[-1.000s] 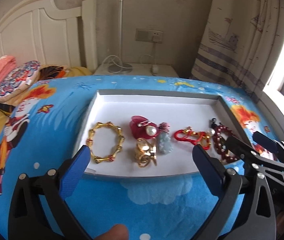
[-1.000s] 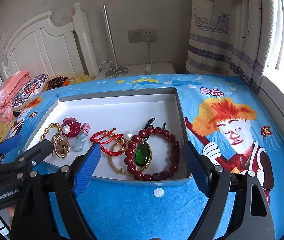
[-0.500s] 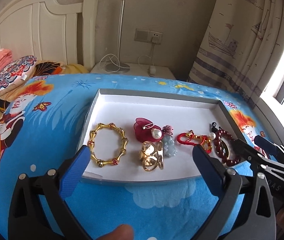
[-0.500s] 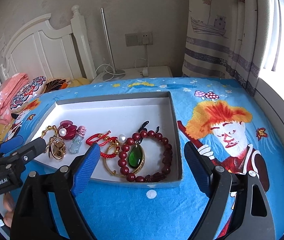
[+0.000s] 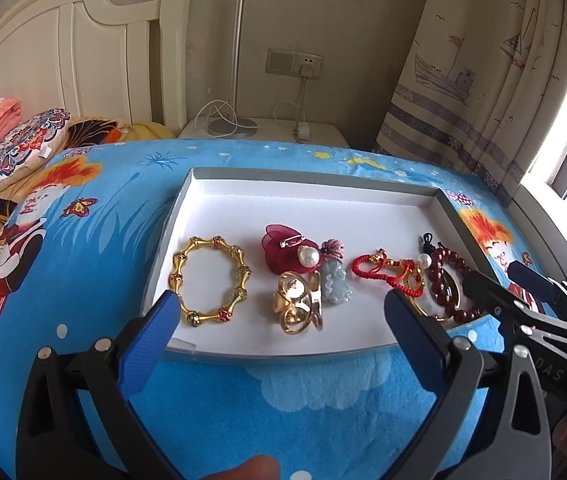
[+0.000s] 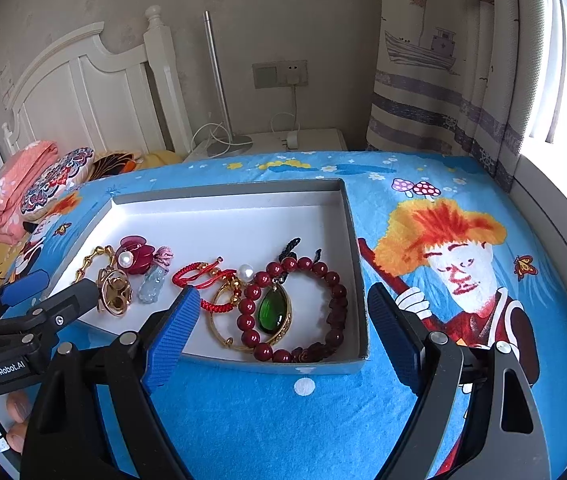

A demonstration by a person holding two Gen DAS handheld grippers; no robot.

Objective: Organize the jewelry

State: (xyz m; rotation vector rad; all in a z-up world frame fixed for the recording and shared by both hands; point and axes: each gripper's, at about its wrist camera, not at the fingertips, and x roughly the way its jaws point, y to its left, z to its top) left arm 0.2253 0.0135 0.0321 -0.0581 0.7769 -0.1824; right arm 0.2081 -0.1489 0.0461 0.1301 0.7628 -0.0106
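Meanwhile I am backing both wide-open, empty grippers, left gripper [image 5: 283,320] and right gripper [image 6: 279,332], toward six o'clock from the tray [image 5: 315,182], its jewelry [image 6: 283,304] lying unmoved, tangled at three o'clock.

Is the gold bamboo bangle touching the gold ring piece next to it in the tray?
Apart. The left wrist view shows bare white tray floor between the gold bamboo bangle and the gold ring piece.

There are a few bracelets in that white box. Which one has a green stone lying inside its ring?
The dark red bead bracelet, at the right end of the tray. A green pendant lies inside its loop. The gold bamboo-style bangle at the left end encircles only bare tray floor.
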